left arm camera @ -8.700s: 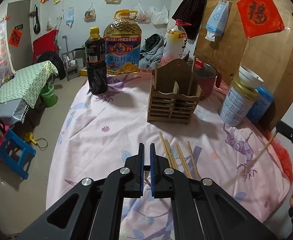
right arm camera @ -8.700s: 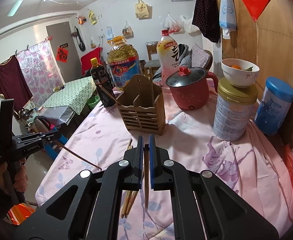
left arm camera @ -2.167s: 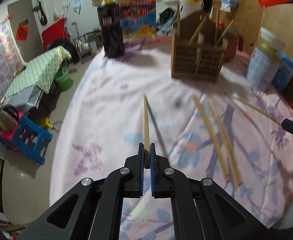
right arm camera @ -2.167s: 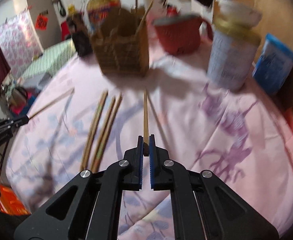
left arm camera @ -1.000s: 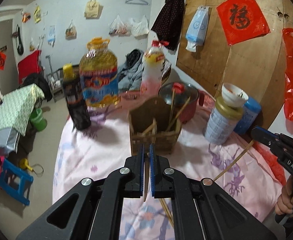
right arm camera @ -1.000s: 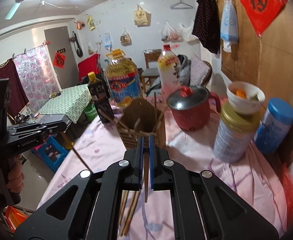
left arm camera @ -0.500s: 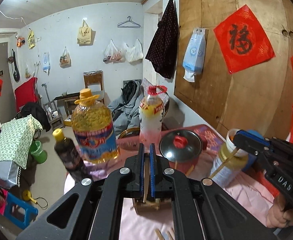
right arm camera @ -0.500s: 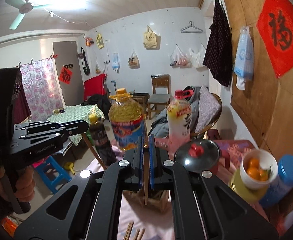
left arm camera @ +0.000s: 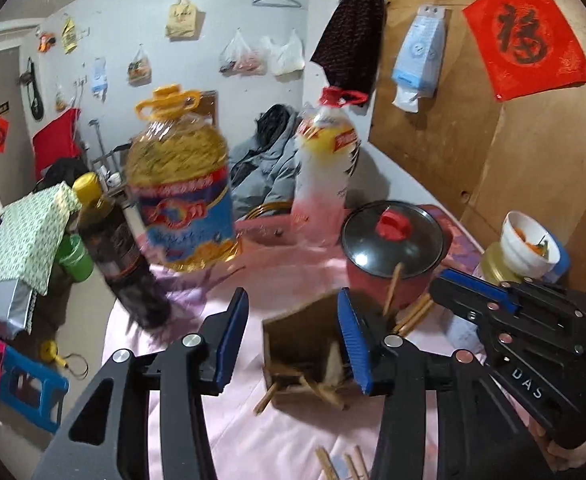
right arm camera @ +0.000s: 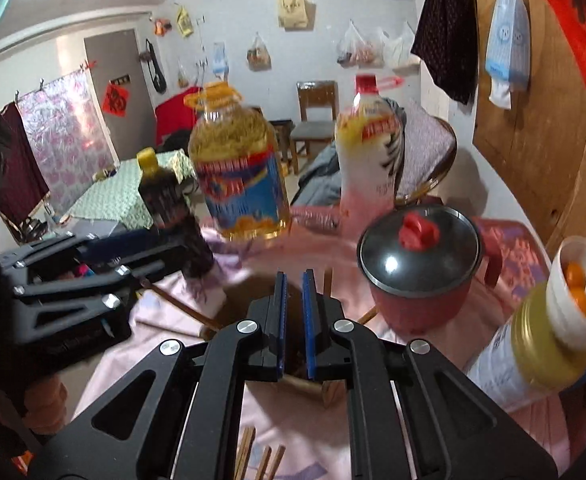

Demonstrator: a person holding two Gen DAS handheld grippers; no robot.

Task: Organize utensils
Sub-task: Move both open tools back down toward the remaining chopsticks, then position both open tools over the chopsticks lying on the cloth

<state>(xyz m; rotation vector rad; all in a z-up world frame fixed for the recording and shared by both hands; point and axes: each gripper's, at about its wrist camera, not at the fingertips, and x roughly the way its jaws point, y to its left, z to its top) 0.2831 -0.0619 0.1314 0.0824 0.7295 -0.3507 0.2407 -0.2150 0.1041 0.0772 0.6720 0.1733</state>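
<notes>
Two open claws, left claw, right claw, one wooden holder

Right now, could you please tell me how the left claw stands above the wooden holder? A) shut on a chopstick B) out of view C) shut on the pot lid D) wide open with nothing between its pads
D: the left claw is spread wide, nothing between its blue pads, above the wooden holder.

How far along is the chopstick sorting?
Partly done. Several chopsticks already stand in the wooden holder. Both the left claw and right claw are open above it, holding nothing. About three chopsticks are left on the pink tablecloth.
</notes>
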